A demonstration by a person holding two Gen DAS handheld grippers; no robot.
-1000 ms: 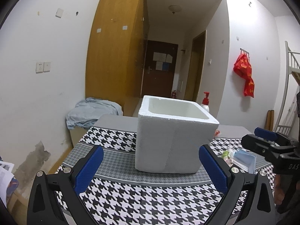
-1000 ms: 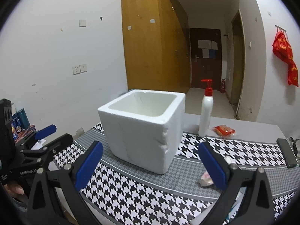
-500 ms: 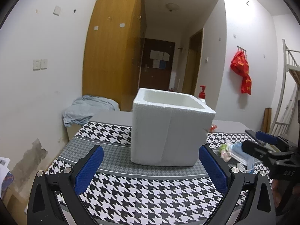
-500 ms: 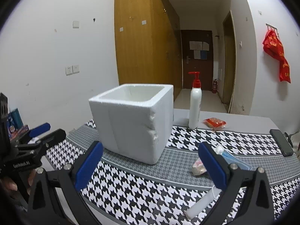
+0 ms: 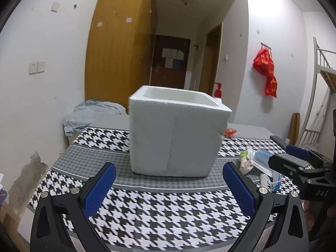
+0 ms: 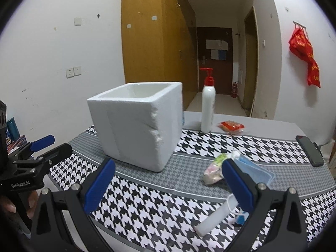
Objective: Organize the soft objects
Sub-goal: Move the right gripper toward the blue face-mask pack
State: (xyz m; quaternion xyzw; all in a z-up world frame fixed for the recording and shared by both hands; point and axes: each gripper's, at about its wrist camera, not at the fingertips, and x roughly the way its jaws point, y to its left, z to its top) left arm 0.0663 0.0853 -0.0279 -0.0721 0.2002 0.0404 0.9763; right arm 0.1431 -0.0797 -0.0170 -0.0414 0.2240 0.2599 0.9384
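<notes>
A white foam box stands open-topped on the houndstooth tablecloth; it also shows in the right wrist view. Right of it lie a small pastel soft packet, a blue face mask pack and a white tube. The packet and mask also show in the left wrist view. My left gripper is open and empty in front of the box. My right gripper is open and empty, just short of the soft items.
A white pump bottle with a red top and a red snack packet sit behind the box. A black phone lies at the table's right edge. A blue cloth is heaped at the far left.
Both grippers have dropped lower and drawn back slightly, so the box top is seen more level. The right gripper has swung right, bringing the soft items into view. Both stay open.
</notes>
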